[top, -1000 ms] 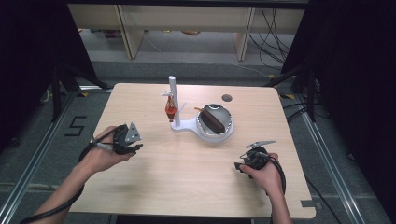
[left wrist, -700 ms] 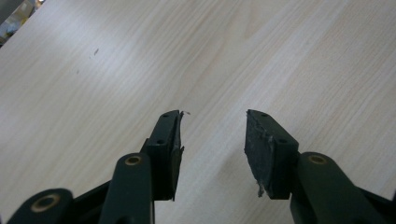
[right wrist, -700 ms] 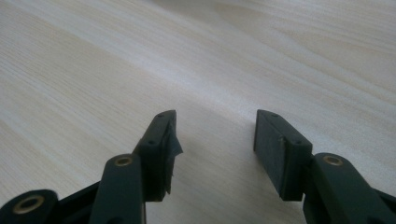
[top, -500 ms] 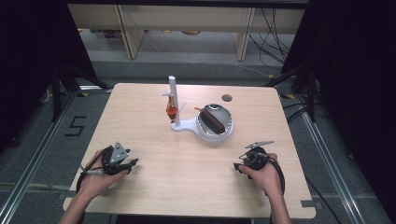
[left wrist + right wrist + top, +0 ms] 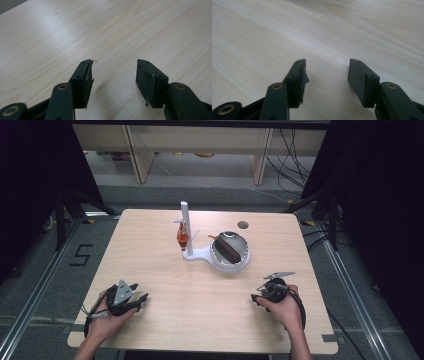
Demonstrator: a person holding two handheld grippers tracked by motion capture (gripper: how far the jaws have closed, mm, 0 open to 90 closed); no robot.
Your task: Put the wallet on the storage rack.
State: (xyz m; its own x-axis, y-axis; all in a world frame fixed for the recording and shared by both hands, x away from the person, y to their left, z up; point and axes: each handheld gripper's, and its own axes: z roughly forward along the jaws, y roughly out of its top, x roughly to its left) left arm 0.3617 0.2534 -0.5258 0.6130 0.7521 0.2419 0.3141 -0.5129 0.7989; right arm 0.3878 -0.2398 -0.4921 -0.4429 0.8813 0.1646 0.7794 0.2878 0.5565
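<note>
A: Eyes on the middle of the tabletop (image 5: 165, 270): a white stand (image 5: 187, 231) with an orange bottle-shaped piece (image 5: 182, 235) hanging at its post, and touching its base a shiny bowl (image 5: 232, 251) with a dark brown bar (image 5: 225, 249) lying in it.

B: Both claws are well short of that, down at the near edge. The left claw (image 5: 114, 72) has just been opening, jaws spread, only bare wood between them.

A: The right claw (image 5: 327, 73) is released too, nothing held.

B: From here I'd lift first, approach the stand from the side, and keep the jaws this wide until they straddle the piece. The post looks easy to knock.
</note>
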